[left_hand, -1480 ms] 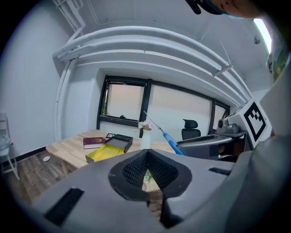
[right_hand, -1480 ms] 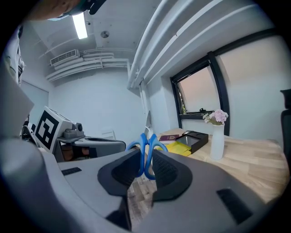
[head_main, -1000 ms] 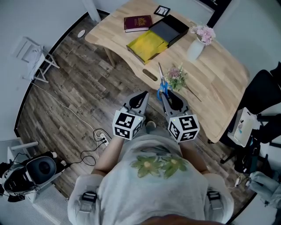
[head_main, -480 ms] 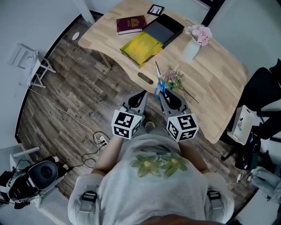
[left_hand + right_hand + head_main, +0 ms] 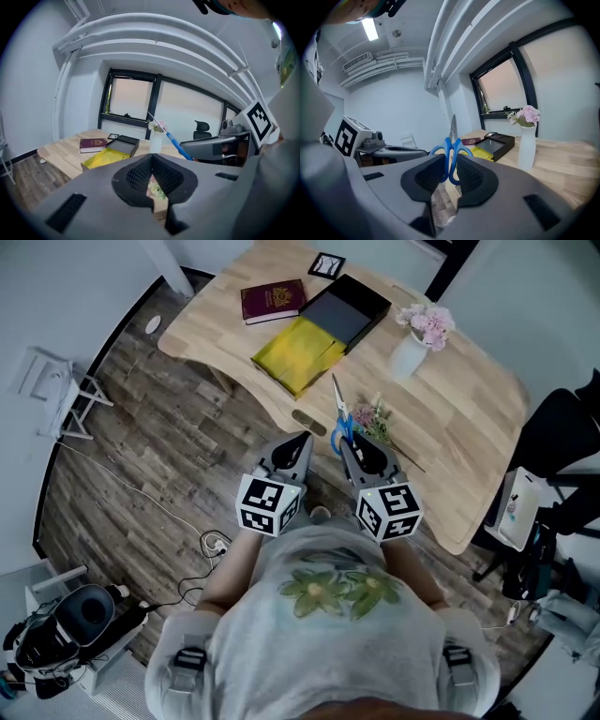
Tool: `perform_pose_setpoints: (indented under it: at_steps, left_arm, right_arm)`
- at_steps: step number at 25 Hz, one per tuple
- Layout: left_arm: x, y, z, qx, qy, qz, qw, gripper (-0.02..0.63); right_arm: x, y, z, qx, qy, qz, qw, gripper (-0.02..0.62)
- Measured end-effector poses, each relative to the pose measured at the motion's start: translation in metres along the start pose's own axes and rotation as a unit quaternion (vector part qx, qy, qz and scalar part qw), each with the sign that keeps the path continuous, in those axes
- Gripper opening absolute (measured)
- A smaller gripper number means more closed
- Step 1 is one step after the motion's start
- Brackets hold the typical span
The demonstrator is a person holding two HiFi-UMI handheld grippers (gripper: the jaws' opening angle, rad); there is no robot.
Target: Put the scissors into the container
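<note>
Between the jaws of the right gripper (image 5: pixel 449 169), clenched on the blue handle loops, the scissors (image 5: pixel 450 145) are held clear of the worktop (image 5: pixel 469 427). Their long axis runs straight away from the jaws, blades leading. The container (image 5: pixel 296 343), open and yellow inside, lies ahead and to the left, well apart from the blade tip; a black tray (image 5: pixel 349 307) adjoins it. The left gripper (image 5: pixel 151 161) has its jaws together on nothing. The red booklet (image 5: pixel 272 301) bears gilt print too small to read.
</note>
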State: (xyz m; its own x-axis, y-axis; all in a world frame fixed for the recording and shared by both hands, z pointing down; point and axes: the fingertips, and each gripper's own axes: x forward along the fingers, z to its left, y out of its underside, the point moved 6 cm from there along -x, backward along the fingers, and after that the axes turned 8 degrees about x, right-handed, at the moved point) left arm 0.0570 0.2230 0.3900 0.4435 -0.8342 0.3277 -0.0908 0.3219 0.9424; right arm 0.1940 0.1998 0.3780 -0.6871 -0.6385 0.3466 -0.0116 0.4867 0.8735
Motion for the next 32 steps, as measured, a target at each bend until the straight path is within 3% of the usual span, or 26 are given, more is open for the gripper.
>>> perform_pose_setpoints:
  at_steps: [18, 32]
  left_arm:
    - [0.056, -0.019, 0.089, -0.002, 0.047, 0.029, 0.9985, 0.006]
    - [0.069, -0.023, 0.138, -0.011, 0.059, 0.031, 0.9977, 0.006]
  right_arm:
    - [0.099, -0.041, -0.016, 0.026, 0.033, 0.010, 0.999, 0.081]
    - [0.147, -0.057, -0.011, 0.032, 0.051, 0.011, 0.998, 0.081]
